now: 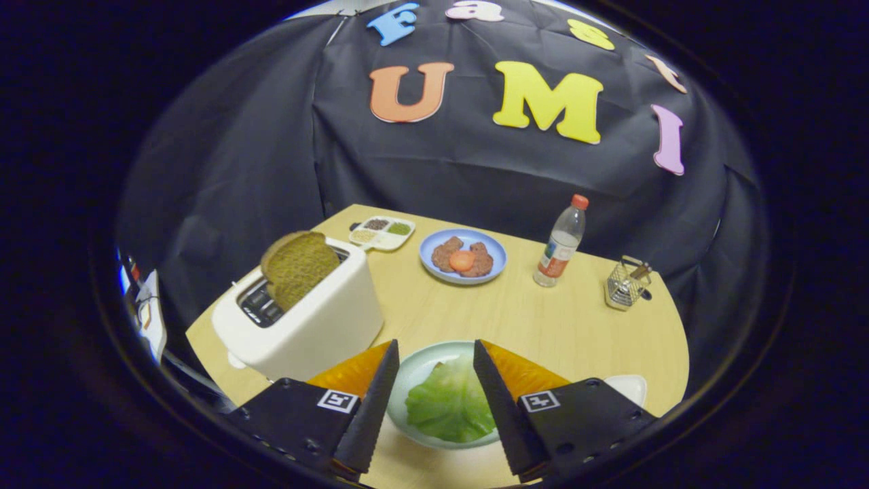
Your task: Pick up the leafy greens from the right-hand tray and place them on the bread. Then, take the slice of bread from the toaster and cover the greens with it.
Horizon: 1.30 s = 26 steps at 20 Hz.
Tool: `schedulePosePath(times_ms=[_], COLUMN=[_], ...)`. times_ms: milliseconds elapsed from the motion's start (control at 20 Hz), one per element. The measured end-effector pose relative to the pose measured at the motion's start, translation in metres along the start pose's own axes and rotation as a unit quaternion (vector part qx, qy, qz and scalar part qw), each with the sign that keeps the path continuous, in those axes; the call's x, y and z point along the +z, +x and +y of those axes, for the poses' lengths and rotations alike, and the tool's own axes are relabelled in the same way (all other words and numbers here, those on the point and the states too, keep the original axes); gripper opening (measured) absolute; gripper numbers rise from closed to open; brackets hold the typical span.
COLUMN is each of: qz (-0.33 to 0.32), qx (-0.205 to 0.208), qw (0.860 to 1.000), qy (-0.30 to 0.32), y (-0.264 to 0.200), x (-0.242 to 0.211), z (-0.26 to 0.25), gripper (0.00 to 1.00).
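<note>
Two fingers of the gripper (434, 360) stand apart around the lettuce leaf (449, 406) on its near plate (417, 370), framing it for a pinch.

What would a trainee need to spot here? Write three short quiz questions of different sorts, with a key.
1. True or false: the tool is shut on the lettuce leaf.
2. What stands up out of the toaster?
A. a slice of bread
B. a bottle
C. a wire basket
3. Fill in: the blue plate beyond the toaster holds patties and a slice of ____.

Key:
1. False: the fingers are apart, with the leaf on its pale green plate between them.
2. A
3. tomato
</note>
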State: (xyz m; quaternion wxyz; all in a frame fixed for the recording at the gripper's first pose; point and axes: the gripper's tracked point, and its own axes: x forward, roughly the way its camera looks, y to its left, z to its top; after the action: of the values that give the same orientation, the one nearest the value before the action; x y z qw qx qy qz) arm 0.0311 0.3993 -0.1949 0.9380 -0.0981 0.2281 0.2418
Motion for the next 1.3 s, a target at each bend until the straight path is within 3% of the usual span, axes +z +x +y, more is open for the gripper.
schedulePosePath(times_ms=[350,600,1100,1200,1300], qz=[-0.051,-0.042,-0.015,0.002,0.010], qx=[0.016,0.016,-0.036,-0.070,-0.073], qw=[0.999,0.999,0.999,0.997,0.997], qy=[-0.008,0.024,0.032,0.020,0.016], y=[-0.029,-0.018,0.044,0.056,0.067], x=[0.046,0.051,0.064,0.062,0.061], z=[0.051,0.093,0.148,0.145,0.151], gripper=[0.98,0.97,0.96,0.88,0.80])
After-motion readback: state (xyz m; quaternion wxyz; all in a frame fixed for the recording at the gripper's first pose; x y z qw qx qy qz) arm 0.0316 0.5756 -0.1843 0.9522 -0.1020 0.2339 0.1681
